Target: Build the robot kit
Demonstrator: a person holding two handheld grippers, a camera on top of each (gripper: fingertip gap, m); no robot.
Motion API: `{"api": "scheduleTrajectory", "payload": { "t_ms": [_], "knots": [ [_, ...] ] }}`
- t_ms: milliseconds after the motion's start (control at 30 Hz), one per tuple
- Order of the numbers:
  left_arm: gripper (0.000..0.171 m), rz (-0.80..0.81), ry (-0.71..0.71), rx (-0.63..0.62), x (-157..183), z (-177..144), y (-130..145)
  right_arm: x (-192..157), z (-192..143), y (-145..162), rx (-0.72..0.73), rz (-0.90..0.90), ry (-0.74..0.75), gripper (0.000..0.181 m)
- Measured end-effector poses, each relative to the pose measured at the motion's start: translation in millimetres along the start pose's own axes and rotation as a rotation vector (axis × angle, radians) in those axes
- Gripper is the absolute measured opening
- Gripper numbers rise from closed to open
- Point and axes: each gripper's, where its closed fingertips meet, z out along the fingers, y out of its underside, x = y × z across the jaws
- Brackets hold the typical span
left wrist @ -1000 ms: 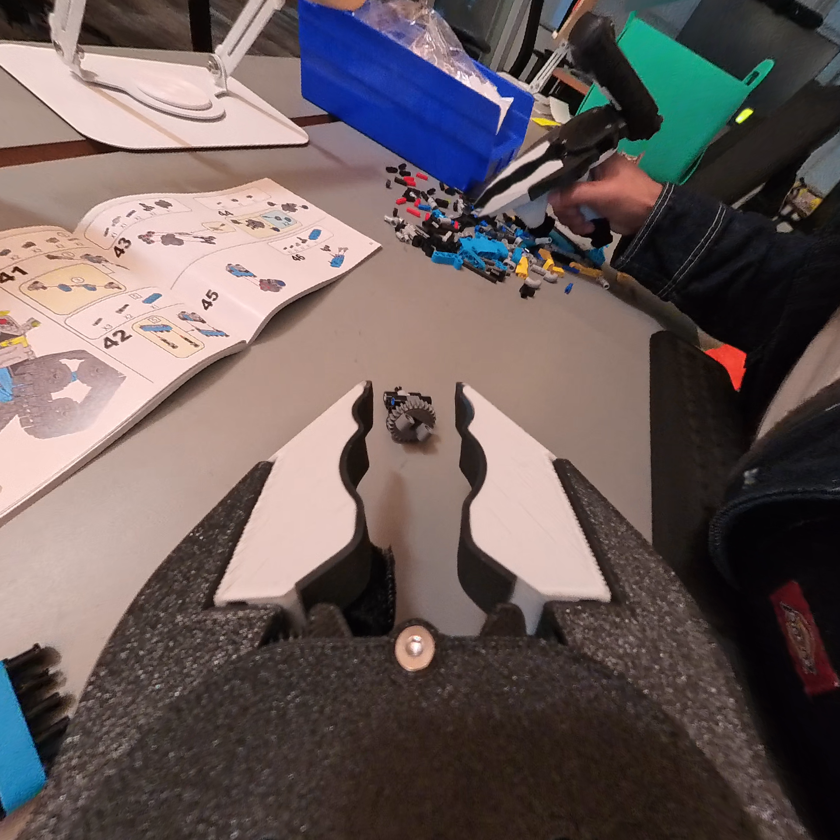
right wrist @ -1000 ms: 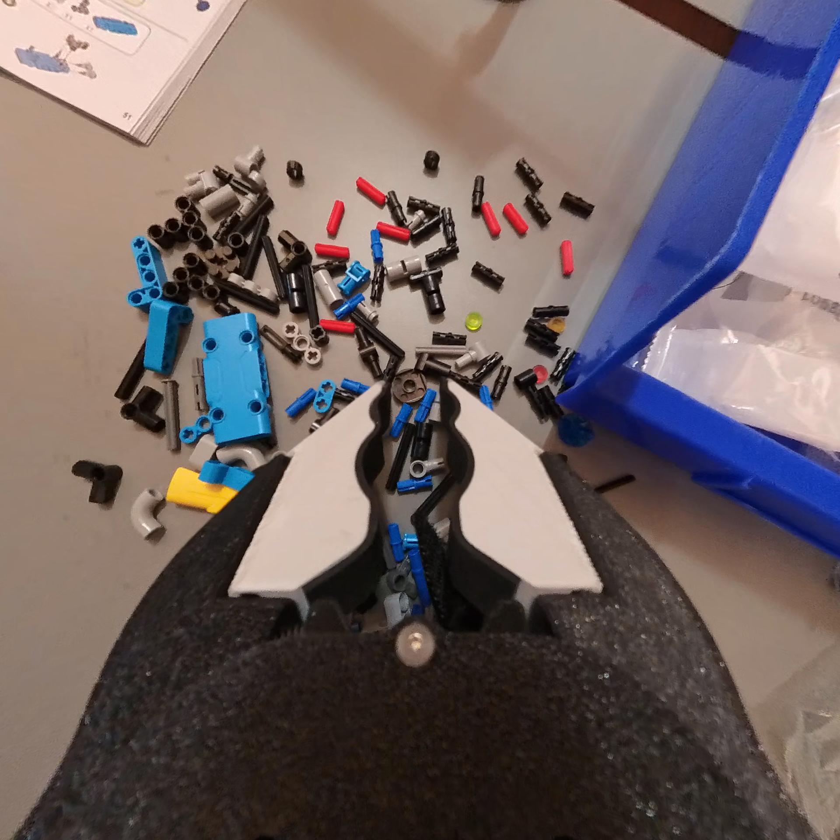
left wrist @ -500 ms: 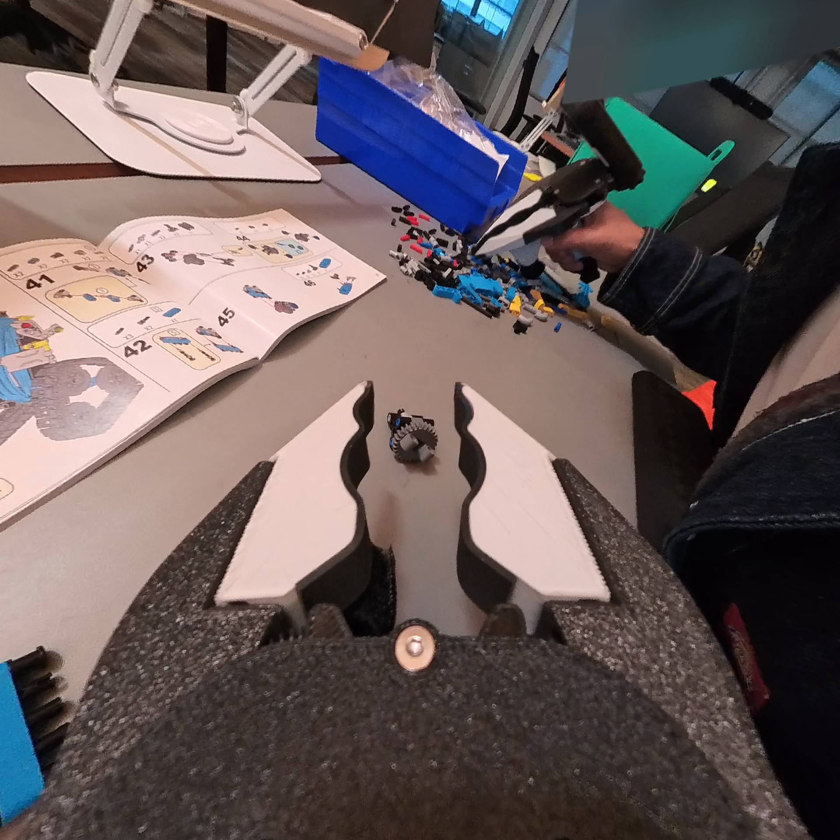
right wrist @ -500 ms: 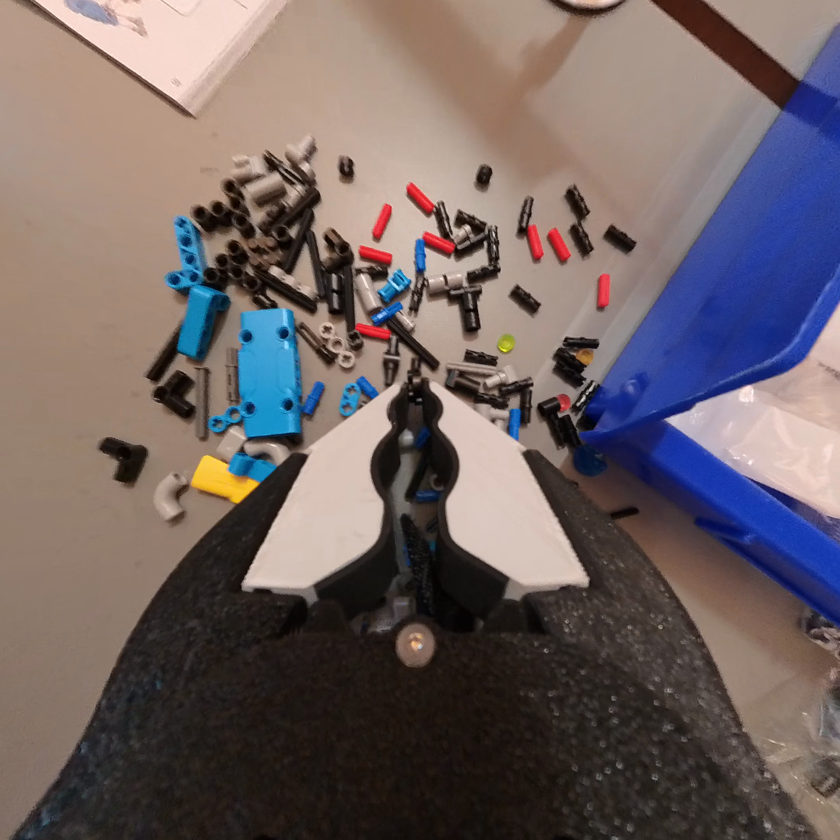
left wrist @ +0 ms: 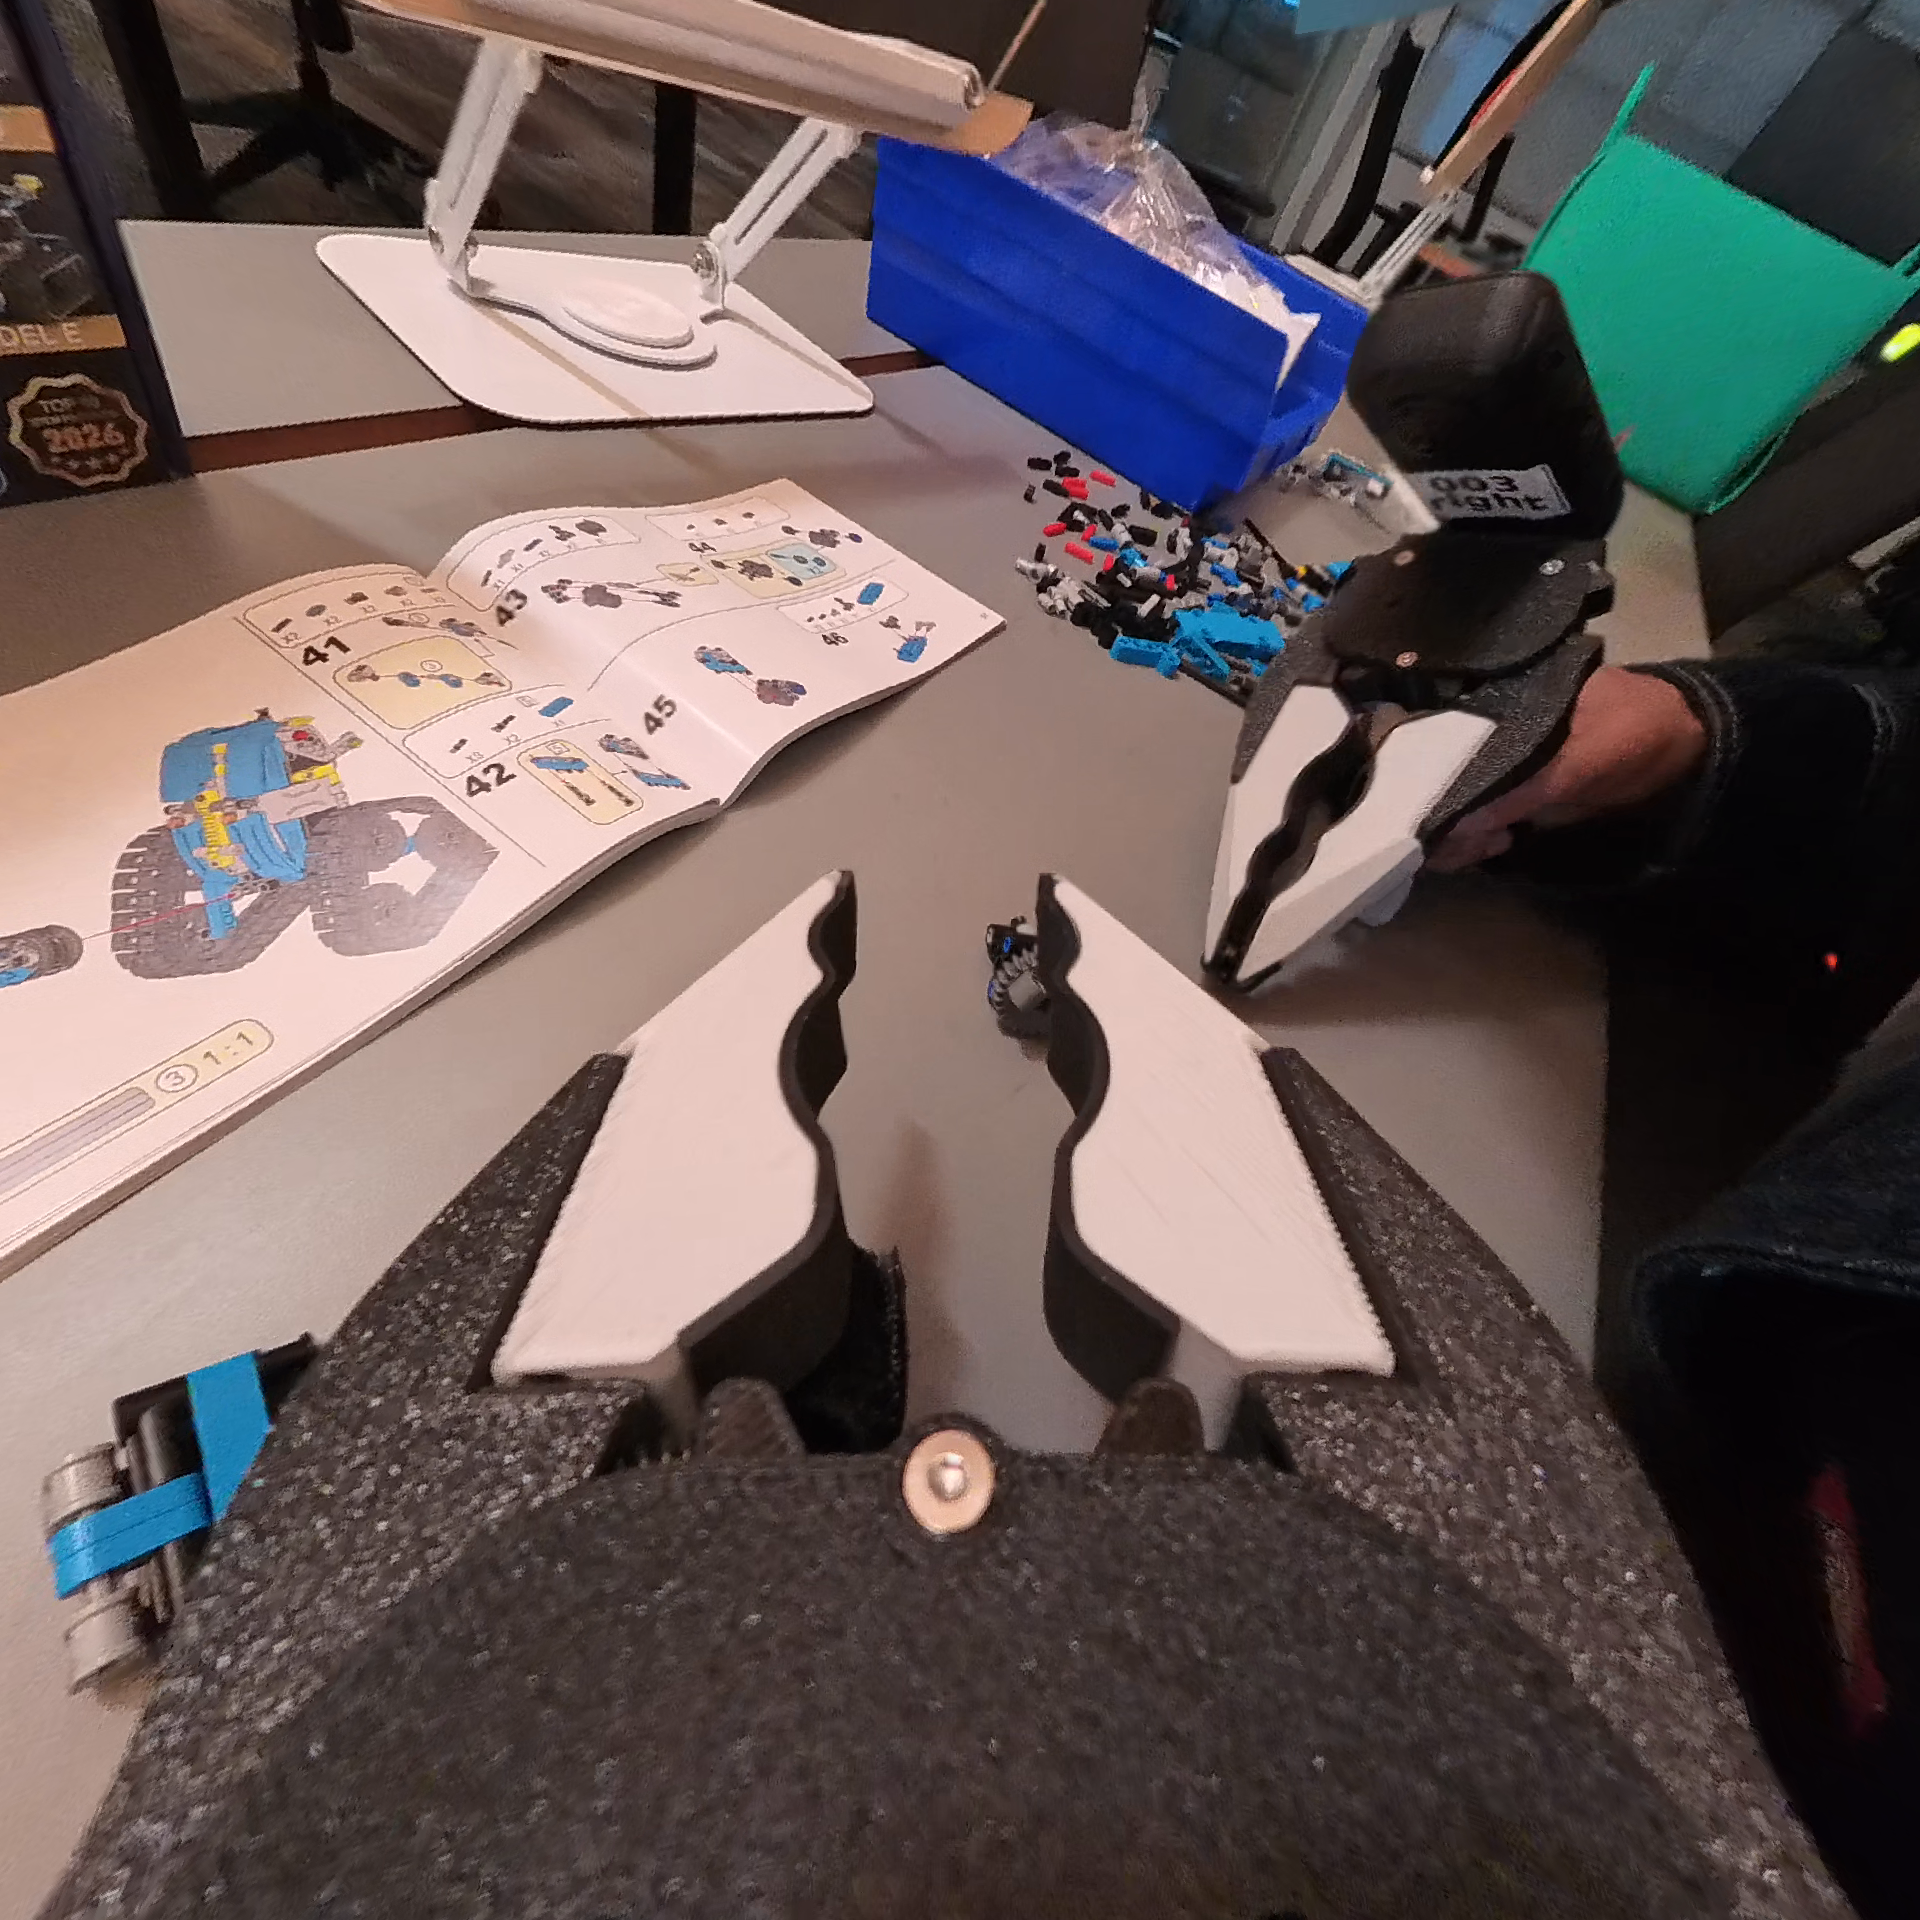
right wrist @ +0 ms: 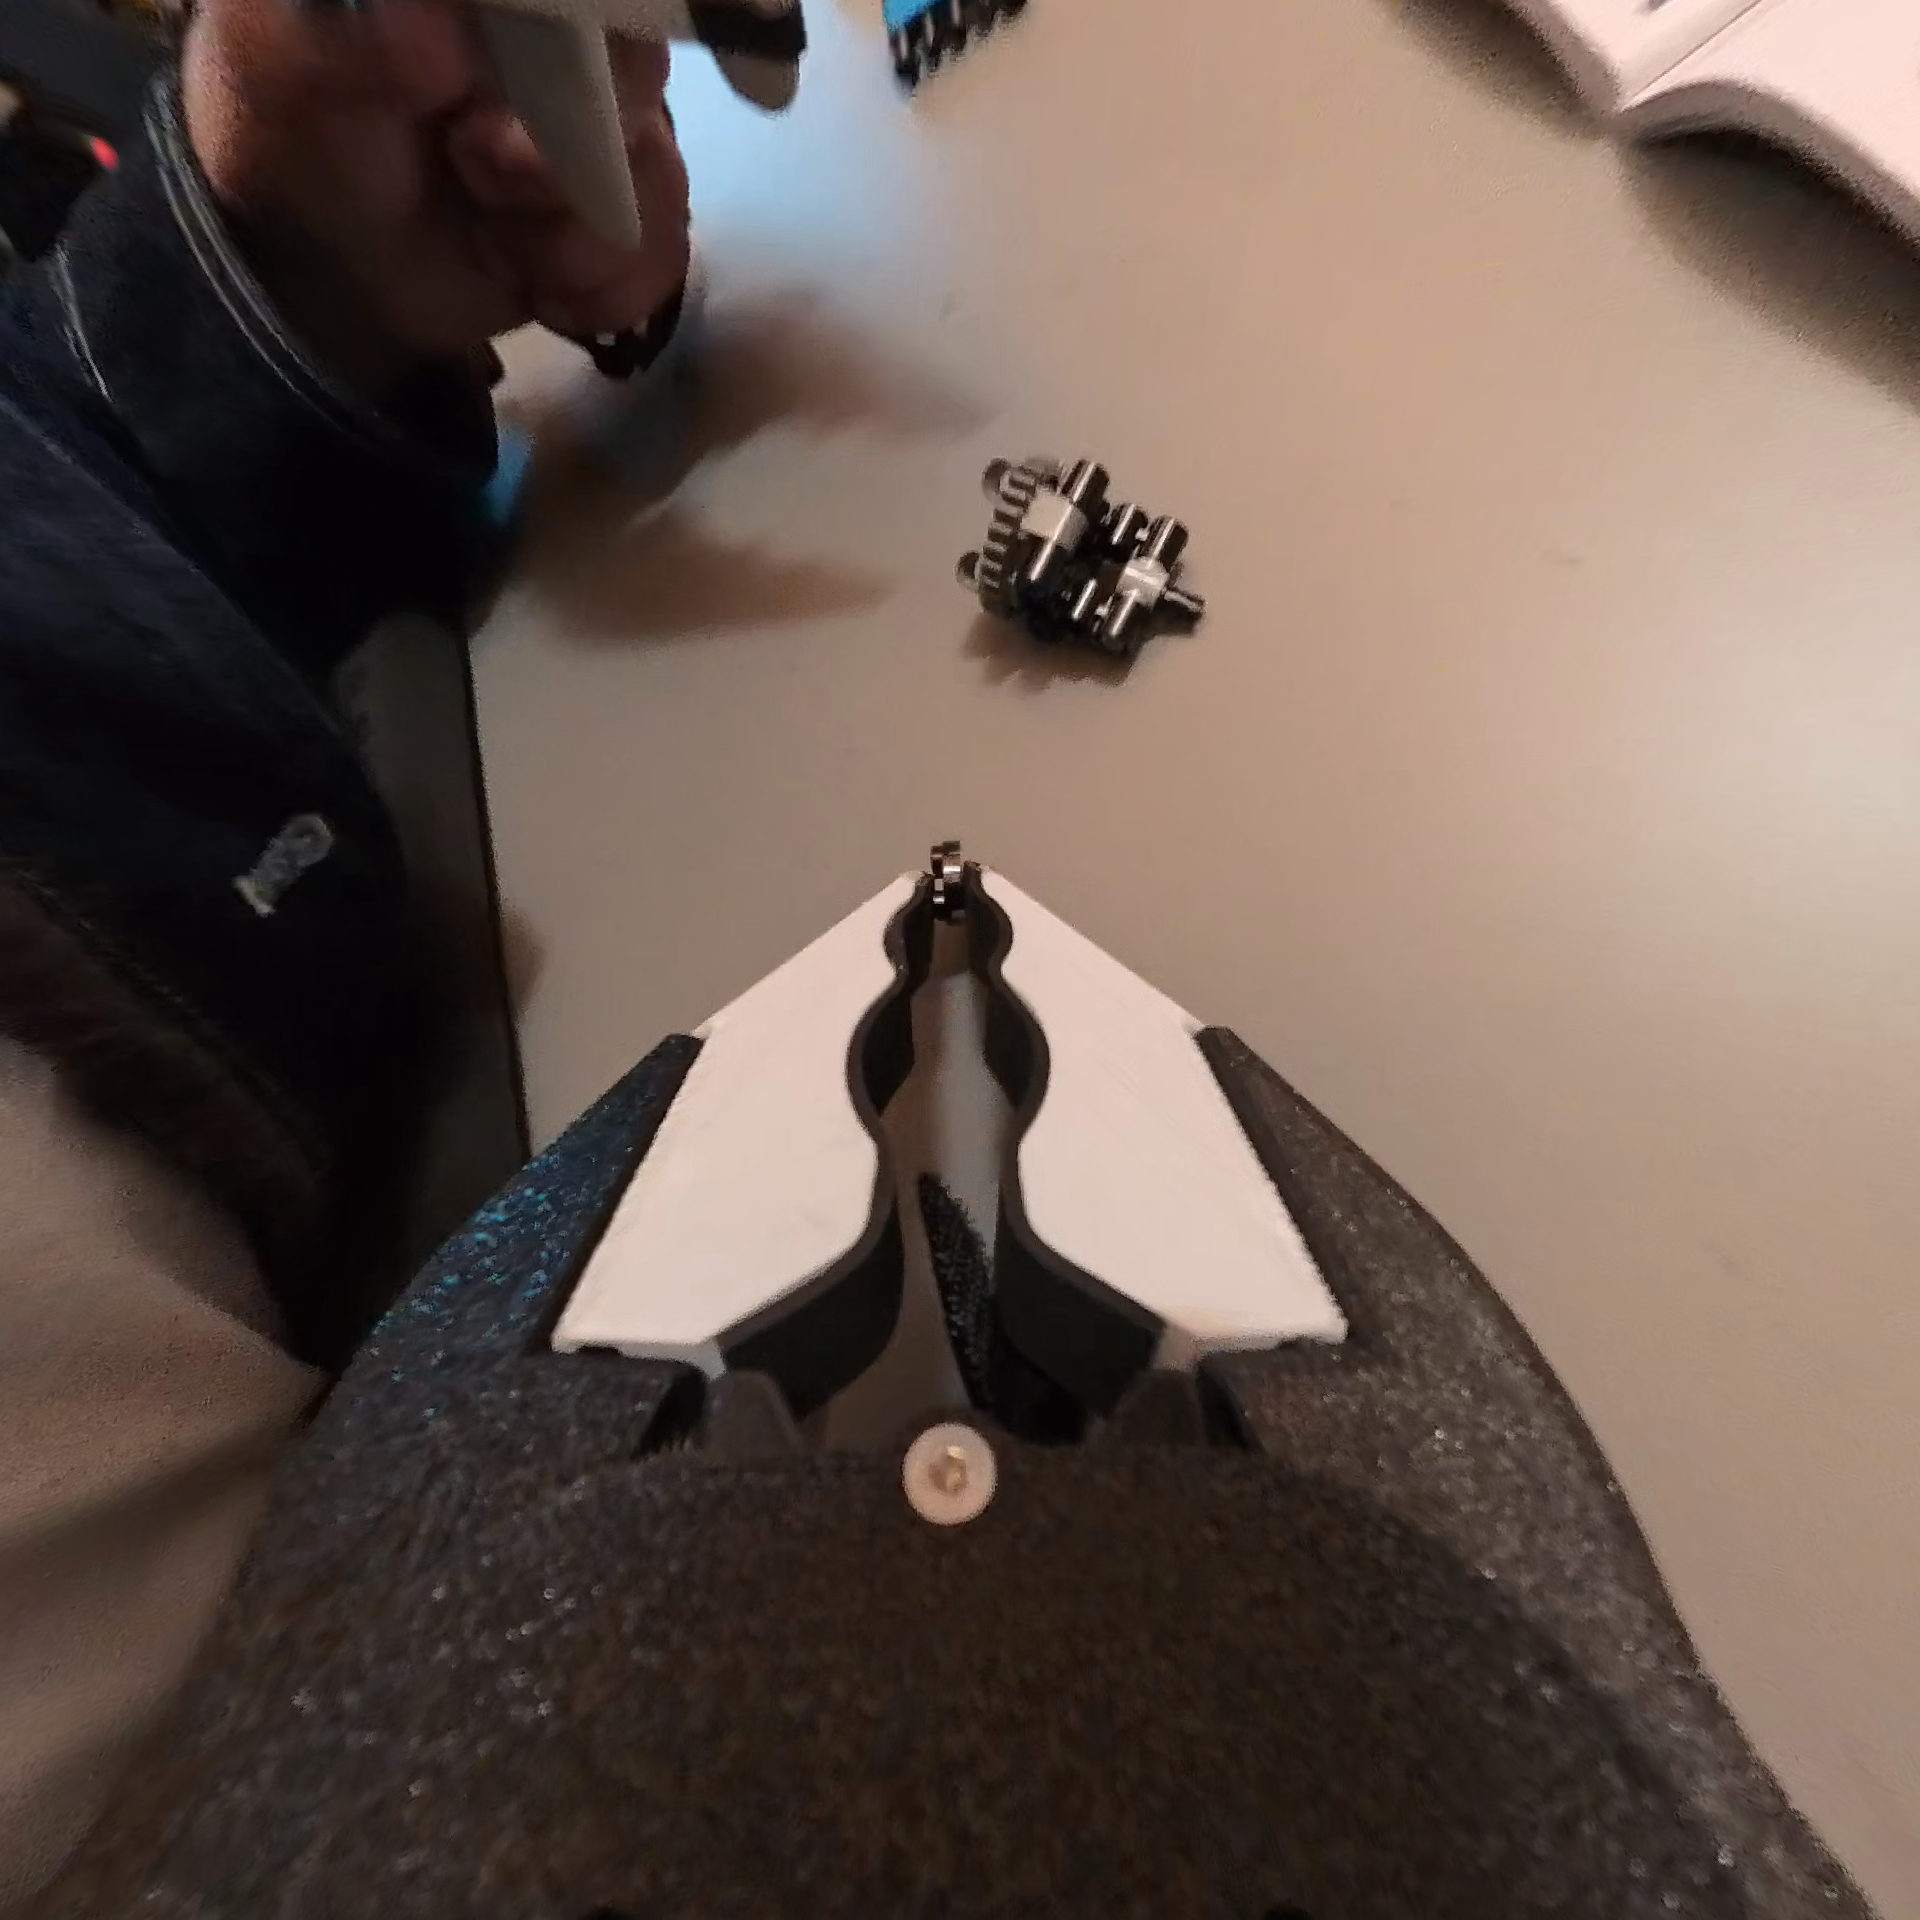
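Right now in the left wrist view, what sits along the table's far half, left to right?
Dark printed box → white folding stand → blue bin → right tool, shut on a small dark piece. Nearer: open instruction booklet, loose-parts pile.

Open instruction booklet (left wrist: pixel 436 727), blue bin (left wrist: pixel 1091 312), white stand (left wrist: pixel 592 312), loose brick pieces (left wrist: pixel 1164 582), grey table (left wrist: pixel 935 769)

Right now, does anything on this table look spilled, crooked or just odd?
Yes: a heap of small loose building pieces lies scattered on the grey table beside the blue bin, not inside it. A small gear assembly sits alone, apart from that heap. The open instruction booklet lies askew.
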Motion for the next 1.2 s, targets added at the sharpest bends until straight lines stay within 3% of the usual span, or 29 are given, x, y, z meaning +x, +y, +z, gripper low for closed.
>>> {"api": "scheduleTrajectory", "payload": {
  "t_ms": [233,333,433,500,600,700,1000,1200],
  "knots": [
    [0.034,0.047,-0.006,-0.058,4,6,9,8,-1,5,-0.018,-0.039,0.010,0.005],
    [0.034,0.050,-0.015,-0.053,2,6,9,11,-10,3,0.015,-0.046,0.043,0.015],
    [0.034,0.042,-0.016,-0.040,2,5,6,27,-49,0,0.099,-0.034,0.155,0.020],
    [0.034,0.035,-0.011,-0.027,2,5,4,57,-92,10,0.124,0.019,0.302,0.029],
    [0.034,0.026,-0.006,-0.025,3,6,4,104,-159,29,0.183,0.118,0.518,0.018],
    [0.034,0.034,-0.013,-0.032,2,7,5,131,-190,41,0.165,0.142,0.633,0.019],
    [0.034,0.033,-0.023,-0.041,-1,8,7,156,-194,59,-0.009,0.104,0.712,0.018],
    [0.034,0.020,-0.024,-0.036,-3,7,7,131,-179,63,-0.014,0.114,0.577,0.016]
  ]
}}
